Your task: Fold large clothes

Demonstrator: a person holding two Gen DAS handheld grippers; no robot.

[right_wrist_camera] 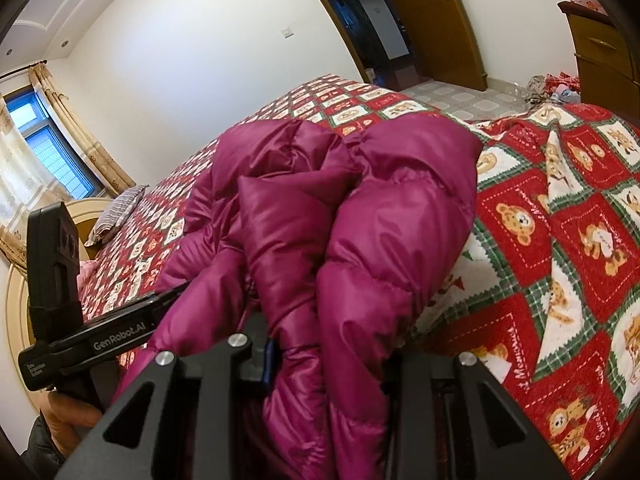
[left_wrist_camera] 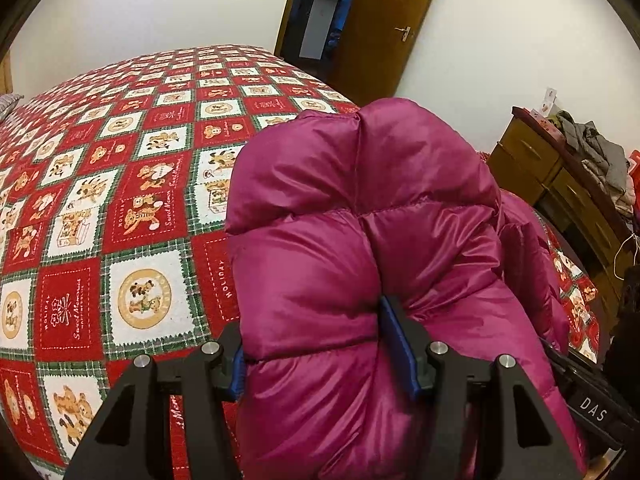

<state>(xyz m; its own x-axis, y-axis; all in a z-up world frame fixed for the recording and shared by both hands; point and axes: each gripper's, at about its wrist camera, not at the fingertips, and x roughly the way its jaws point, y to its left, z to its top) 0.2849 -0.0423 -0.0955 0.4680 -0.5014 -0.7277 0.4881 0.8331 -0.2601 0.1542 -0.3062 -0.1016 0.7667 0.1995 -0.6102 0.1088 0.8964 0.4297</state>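
A magenta puffer jacket (left_wrist_camera: 360, 220) is bunched up and held above a bed with a red teddy-bear quilt (left_wrist_camera: 100, 200). My left gripper (left_wrist_camera: 324, 356) is shut on a thick fold of the jacket, its blue pads pressed into the fabric. In the right wrist view the jacket (right_wrist_camera: 360, 220) drapes over my right gripper (right_wrist_camera: 328, 360), which is shut on another fold; its right finger is hidden by the fabric. The left gripper's body (right_wrist_camera: 100, 336) shows at the left of that view, held by a hand.
The quilt (right_wrist_camera: 560, 240) covers the whole bed. A striped pillow (right_wrist_camera: 116, 212) lies by the headboard. A wooden dresser (left_wrist_camera: 560, 184) with piled clothes stands right of the bed. A brown door (left_wrist_camera: 384, 24) is open behind it.
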